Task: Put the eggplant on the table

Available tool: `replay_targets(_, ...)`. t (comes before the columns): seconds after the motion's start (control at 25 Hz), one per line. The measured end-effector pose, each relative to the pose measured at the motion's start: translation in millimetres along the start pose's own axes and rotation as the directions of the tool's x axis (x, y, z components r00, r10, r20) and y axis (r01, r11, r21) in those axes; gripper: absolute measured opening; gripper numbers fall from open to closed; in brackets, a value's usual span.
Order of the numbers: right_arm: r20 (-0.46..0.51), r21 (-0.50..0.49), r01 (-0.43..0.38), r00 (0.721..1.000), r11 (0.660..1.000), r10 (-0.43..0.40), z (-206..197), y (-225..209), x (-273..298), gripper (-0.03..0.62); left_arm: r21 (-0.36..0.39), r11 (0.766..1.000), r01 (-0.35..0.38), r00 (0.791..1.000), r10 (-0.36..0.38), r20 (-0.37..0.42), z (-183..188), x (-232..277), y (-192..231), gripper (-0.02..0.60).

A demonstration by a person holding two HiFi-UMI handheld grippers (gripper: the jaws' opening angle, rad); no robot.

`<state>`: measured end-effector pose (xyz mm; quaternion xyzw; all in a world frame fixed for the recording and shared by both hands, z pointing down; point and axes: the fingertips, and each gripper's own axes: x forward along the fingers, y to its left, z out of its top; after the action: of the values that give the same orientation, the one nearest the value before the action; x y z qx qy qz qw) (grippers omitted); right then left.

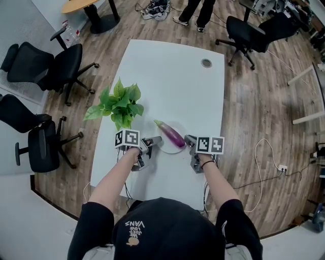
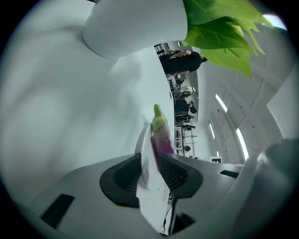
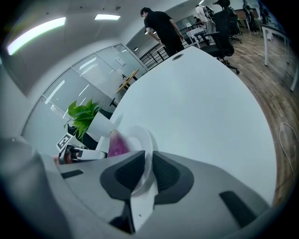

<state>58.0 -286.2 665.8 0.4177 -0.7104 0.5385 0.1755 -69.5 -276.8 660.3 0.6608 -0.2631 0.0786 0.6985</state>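
eggplant (image 1: 170,134) lies slim, purple, green-tipped on plate (image 1: 176,149).

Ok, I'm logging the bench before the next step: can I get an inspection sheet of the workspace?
Surface: white table, round cable hole near its far end.
Job's things: eggplant lying on a plate, not yet on the table.
Clutter: potted plant left of the plate.
Grippers: left tongs open around the plate's rim; right tongs shut on the rim.
Cables: white cable on the floor, right.
Surroundings: office chairs; a person standing beyond the table.
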Motion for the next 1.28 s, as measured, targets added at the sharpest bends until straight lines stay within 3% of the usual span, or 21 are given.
replay_targets(0.56,0.002,-0.061,0.041,0.999,0.997,-0.041,-4.0,1.8,-5.9,0.101,0.089,0.994,-0.061,0.997,0.056,0.051,-1.1,-11.7,-3.6,0.213)
replay_targets(0.84,0.041,-0.089,0.051,0.998,0.995,-0.048,-0.3,4.0,-14.4,0.107,0.167,0.983,-0.077,0.990,0.055,0.130,5.3,-23.0,-11.4,0.213)
replay_targets(1.16,0.134,-0.162,0.047,0.991,0.986,-0.025,8.5,22.0,-30.4,0.107,0.286,0.957,-0.047,0.985,-0.003,0.173,0.1,-31.8,-38.3,0.210)
replay_targets(1.28,0.178,-0.204,0.043,0.984,0.978,-0.006,10.5,32.1,-41.3,0.106,0.336,0.942,-0.030,0.980,-0.039,0.196,-4.1,-38.4,-51.5,0.182)
